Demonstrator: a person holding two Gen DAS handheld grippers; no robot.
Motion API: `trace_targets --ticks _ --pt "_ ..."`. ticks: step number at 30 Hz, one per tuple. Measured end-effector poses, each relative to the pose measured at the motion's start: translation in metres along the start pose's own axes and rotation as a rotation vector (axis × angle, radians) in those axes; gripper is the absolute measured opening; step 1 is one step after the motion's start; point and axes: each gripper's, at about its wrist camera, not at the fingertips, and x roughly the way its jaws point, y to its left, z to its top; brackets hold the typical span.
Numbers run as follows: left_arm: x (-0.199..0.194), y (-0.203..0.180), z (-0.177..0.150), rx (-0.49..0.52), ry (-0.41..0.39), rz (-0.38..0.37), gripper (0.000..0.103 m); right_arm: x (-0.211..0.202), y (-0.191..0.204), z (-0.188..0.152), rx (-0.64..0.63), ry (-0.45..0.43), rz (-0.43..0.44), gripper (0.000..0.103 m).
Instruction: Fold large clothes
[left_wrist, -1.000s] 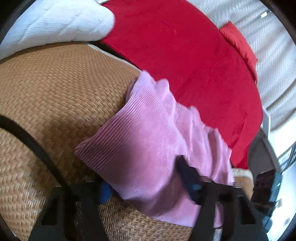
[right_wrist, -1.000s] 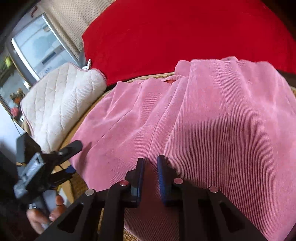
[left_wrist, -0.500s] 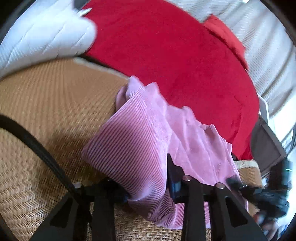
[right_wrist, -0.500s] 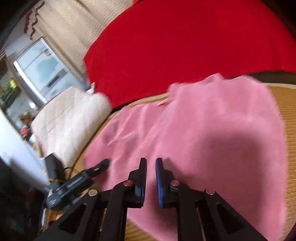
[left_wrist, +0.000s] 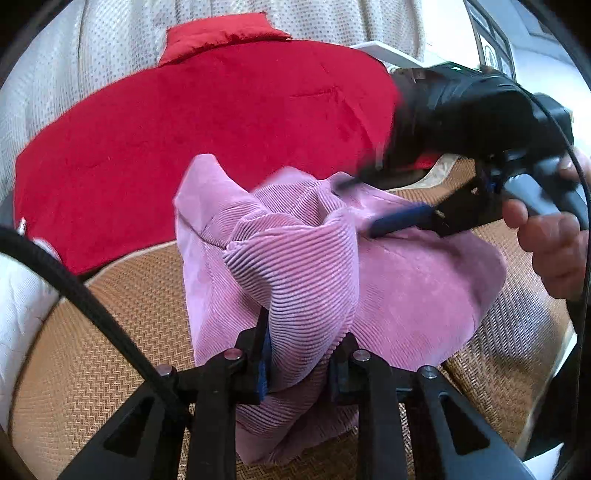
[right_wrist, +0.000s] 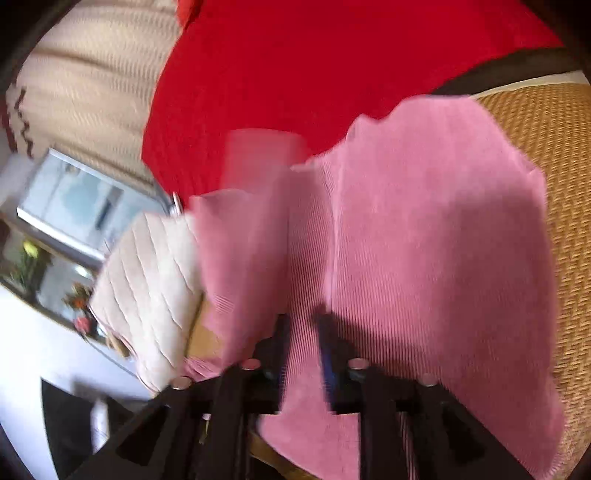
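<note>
A pink corduroy garment lies bunched on a woven straw mat. My left gripper is shut on a thick fold of it and lifts that fold off the mat. My right gripper is over the same garment with cloth between its narrow-set fingers; the view is blurred. In the left wrist view the right gripper shows at the far side of the garment, its blue fingers on the cloth.
A red blanket lies behind the mat against a beige textured backrest. A white quilted cushion sits left of the garment. A window and plants are at the far left.
My left gripper closed on the garment's edge and lifted it, bunching the cloth. My right gripper moved up and across the garment, and its fingers stand slightly wider apart.
</note>
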Motion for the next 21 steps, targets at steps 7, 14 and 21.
trace_targets --ticks 7,14,21 --pt "0.002 -0.002 0.0 -0.001 -0.001 -0.001 0.024 0.014 0.024 0.002 -0.022 0.002 0.098 0.096" --pt "-0.003 0.005 -0.001 0.01 0.003 -0.019 0.026 0.078 0.065 0.03 -0.164 0.118 -0.017 0.095" --pt "-0.07 0.067 -0.004 -0.17 -0.072 -0.245 0.055 0.129 0.073 0.019 -0.34 0.226 -0.255 0.023"
